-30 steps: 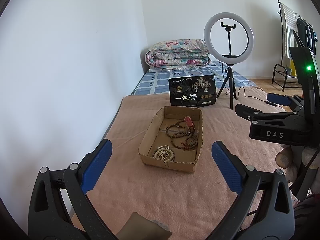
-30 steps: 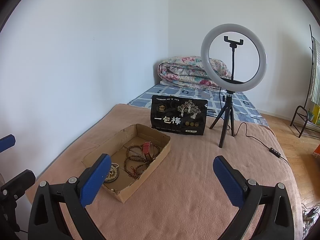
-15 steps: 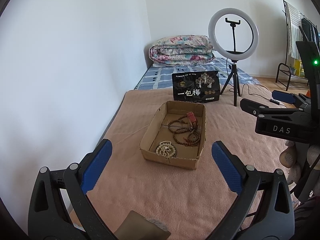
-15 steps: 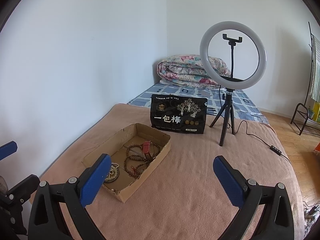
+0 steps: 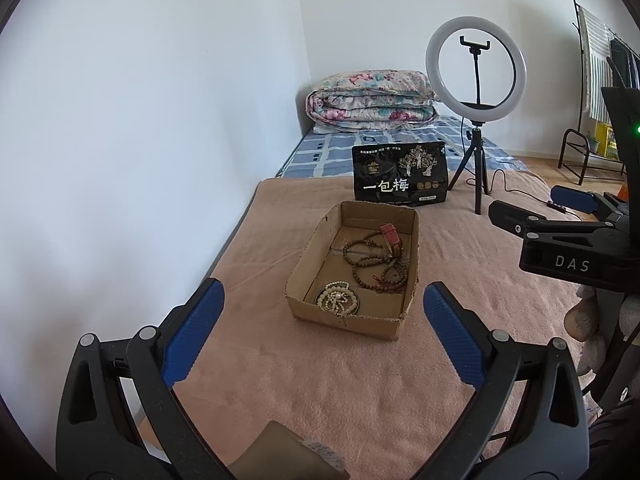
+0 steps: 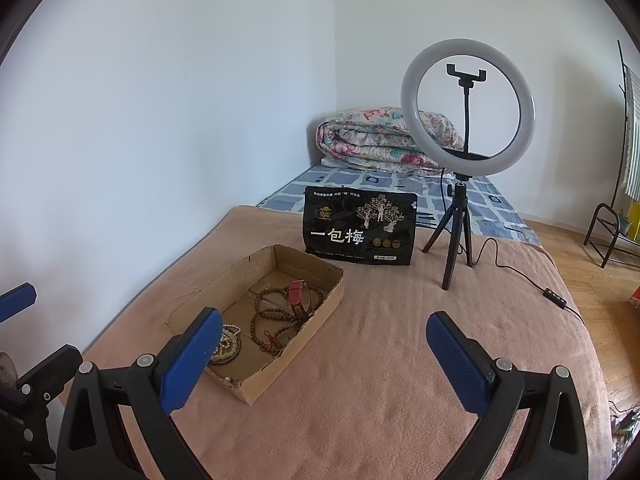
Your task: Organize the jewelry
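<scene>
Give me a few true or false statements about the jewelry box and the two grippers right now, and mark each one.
1. The cardboard box holds brown bead strands. True.
2. The left gripper is clamped on a necklace. False: its jaws are wide open and hold nothing.
3. A coil of pale beads lies at the near end of the box. True.
4. The black snack bag lies flat inside the box. False: it stands upright on the blanket beyond the box.
5. The right gripper is open, short of the box. True.
</scene>
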A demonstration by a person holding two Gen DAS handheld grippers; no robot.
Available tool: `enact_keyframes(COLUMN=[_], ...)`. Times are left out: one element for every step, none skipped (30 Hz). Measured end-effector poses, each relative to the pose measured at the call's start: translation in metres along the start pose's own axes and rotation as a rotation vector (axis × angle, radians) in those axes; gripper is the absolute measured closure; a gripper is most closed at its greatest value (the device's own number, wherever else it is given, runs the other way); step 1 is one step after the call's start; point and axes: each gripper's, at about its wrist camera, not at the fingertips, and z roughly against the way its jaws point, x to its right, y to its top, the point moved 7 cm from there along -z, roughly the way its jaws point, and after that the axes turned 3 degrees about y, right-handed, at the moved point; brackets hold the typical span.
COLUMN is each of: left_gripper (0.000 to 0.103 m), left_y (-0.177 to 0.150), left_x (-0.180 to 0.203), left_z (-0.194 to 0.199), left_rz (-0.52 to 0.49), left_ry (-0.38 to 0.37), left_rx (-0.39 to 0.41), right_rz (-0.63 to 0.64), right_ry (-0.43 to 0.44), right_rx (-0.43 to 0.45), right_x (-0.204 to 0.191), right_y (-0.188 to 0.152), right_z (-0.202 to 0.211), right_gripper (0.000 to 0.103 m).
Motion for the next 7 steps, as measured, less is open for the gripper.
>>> enact_keyframes(left_gripper=[0.002,0.002,0.002,0.002,0.002,0.002,0.002], left_y=[0.0000,-0.0012,-0.0011,-0.0013,-0.0010,-0.0009,-0.0008], left_x=[0.0001,-0.0004,-0.0005,-0.0009,-0.0016,-0.0019,-0.0024], left_z=[0.0002,0.0018,0.0021,0.0040,0.0059,0.0073,0.0080], left_rz=[0.002,0.003,0.004,0.005,0.004,0.004,0.006], left_ry=[-0.003,-0.003,-0.002,-0.001,0.006,0.011,0.015], left_rx=[0.000,-0.001,0.003,0.011,0.020,0.026,0.028], right_rz=[0.000,0.001,0.001,0.000,-0.002,-0.003,-0.005], right_ry=[0.001,0.002,0.002,0.002,0.002,0.002,0.001], right_rx=[-0.002,-0.003,-0.004,-0.004,-0.004,-0.003,-0.001], right_x=[-0.0005,-0.0015,-0.0015,-0.0004,-0.0008,0.0004,0.0009], right_y=[-0.0003,-0.0006,-0.0009,-0.0008,-0.0008,-0.0007,-0.0004], right_z=[-0.0003,-0.0006,-0.0008,-0.0009,-0.0010,-0.0002,-0.0001], right_gripper=[0.000,0.000,0.000,0.000,0.000,0.000,0.000])
